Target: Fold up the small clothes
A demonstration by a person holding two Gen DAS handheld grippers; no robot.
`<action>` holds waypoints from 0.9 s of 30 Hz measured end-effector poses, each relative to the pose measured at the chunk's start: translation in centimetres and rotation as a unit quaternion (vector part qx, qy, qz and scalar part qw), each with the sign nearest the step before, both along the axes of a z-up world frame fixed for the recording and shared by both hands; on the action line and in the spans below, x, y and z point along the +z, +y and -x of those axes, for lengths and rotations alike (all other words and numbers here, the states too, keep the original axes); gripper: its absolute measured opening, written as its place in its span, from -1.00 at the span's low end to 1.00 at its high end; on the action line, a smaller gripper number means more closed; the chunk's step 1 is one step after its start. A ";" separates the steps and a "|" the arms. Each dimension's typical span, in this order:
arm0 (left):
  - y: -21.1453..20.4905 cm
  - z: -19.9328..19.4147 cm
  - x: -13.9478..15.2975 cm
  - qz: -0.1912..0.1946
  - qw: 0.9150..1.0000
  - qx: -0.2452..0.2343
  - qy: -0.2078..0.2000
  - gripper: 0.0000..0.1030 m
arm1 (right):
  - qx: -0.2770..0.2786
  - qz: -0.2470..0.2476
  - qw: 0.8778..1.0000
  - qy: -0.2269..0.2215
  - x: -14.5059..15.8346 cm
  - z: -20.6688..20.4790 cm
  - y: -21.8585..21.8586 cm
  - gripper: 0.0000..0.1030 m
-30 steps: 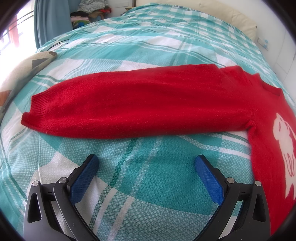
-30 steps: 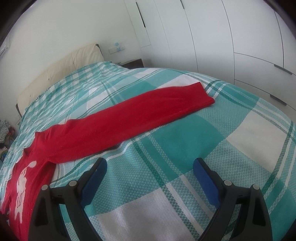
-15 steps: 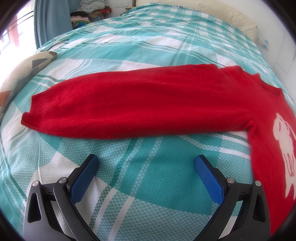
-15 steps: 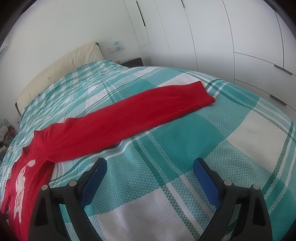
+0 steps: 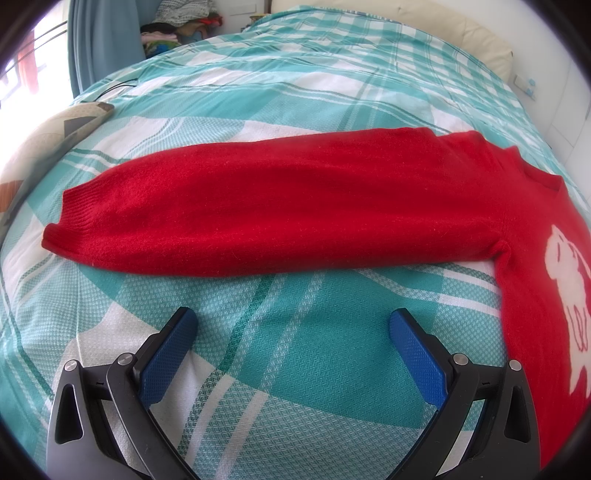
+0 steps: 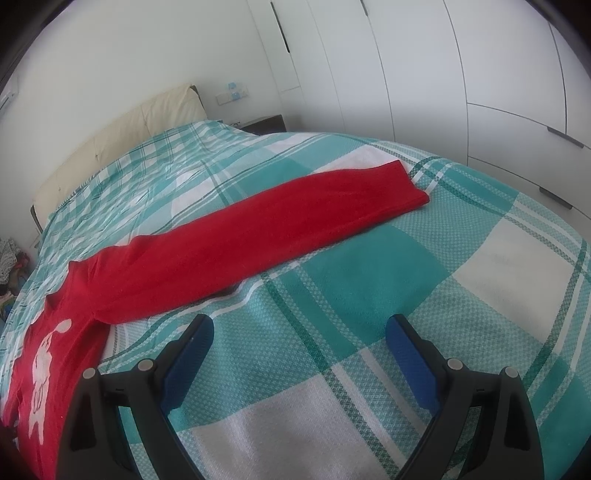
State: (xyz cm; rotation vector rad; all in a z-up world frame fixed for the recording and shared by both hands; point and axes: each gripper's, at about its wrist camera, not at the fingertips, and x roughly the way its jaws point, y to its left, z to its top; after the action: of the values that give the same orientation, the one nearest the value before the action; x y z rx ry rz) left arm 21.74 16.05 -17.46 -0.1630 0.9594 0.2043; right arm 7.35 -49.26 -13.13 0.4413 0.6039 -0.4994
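A red knit sweater [image 5: 295, 214] with a white figure on its chest lies flat on the bed, both sleeves spread out sideways. The left wrist view shows one sleeve running left to its ribbed cuff [image 5: 70, 218]. My left gripper [image 5: 293, 325] is open and empty, just short of that sleeve. The right wrist view shows the other sleeve [image 6: 258, 236] reaching to the right, its cuff [image 6: 410, 184] near the bed's edge. My right gripper [image 6: 299, 328] is open and empty, over bare bedspread in front of that sleeve.
The bed has a teal and white checked bedspread [image 6: 369, 295] and a cream headboard [image 6: 122, 136]. White wardrobe doors [image 6: 461, 74] stand on the right side. A patterned cushion [image 5: 44, 144] lies at the left edge, with a curtain and piled clothes [image 5: 177, 22] behind.
My right gripper has shifted slightly, so the sleeve sits a little lower and more to the right in its view. The left view is unchanged.
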 end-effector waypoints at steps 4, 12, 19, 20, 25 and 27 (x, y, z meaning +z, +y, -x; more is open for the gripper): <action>0.0 0.0 0.0 0.000 1.000 0.000 0.000 0.99 | 0.000 -0.001 1.000 0.000 0.0 0.0 0.0 0.81; 0.0 0.0 0.0 0.000 1.000 0.000 0.000 0.99 | 0.000 -0.003 1.000 0.000 0.0 0.1 0.1 0.81; 0.0 0.0 0.0 0.000 1.000 0.000 0.000 0.99 | 0.000 -0.004 1.000 0.002 -0.1 -0.1 0.0 0.82; 0.0 0.0 0.0 0.000 1.000 0.000 0.000 0.99 | 0.000 -0.004 1.000 0.002 -0.1 -0.1 0.1 0.81; 0.0 0.0 0.0 0.000 1.000 0.000 0.000 0.99 | 0.000 -0.003 1.000 0.003 -0.1 -0.1 0.0 0.81; 0.0 0.0 0.0 0.000 1.000 0.000 0.000 0.99 | 0.000 -0.003 1.000 0.003 -0.1 -0.1 0.0 0.81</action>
State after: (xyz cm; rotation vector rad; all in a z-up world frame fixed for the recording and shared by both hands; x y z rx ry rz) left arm 21.73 16.05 -17.45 -0.1634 0.9593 0.2044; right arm 7.43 -49.26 -13.27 0.4452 0.6113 -0.4998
